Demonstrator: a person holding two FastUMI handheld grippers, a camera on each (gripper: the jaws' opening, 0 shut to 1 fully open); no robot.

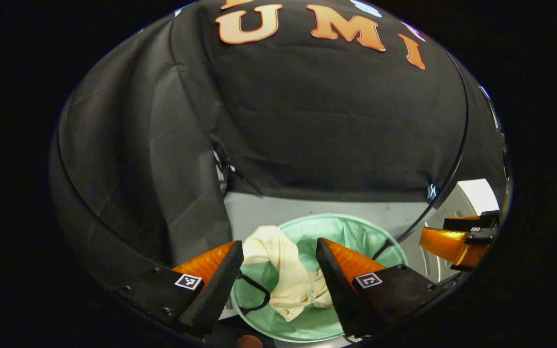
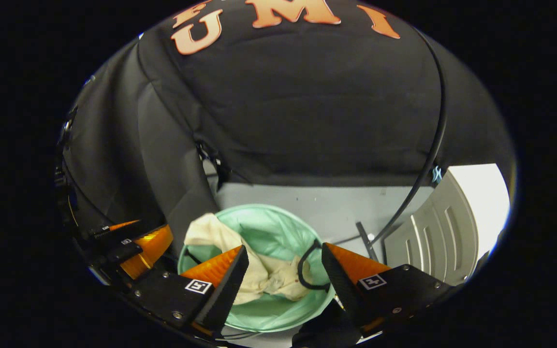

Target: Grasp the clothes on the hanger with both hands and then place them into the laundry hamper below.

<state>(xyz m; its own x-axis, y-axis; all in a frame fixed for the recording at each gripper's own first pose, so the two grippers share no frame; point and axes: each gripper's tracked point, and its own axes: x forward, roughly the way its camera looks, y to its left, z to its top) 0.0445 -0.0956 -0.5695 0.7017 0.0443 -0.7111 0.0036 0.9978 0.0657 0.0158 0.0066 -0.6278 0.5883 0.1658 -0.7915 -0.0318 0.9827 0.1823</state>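
Release step done, by the look: cream garment lies in the green hamper (part draped over rim). Your left gripper and right gripper hover above it, both wide open, holding nothing. Next: lift clear, maybe tuck the draped part in.

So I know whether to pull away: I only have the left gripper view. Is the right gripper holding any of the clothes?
Observer: No. The right gripper is open, its fingers apart above the hamper.
Operator: Where is the cloth under it?
Observer: The cream garment lies crumpled inside the hamper, with one corner raised at the rim.
Operator: Anything beside the hamper on that side?
Observer: A grooved white panel stands next to it, with a black strap on the floor between them.
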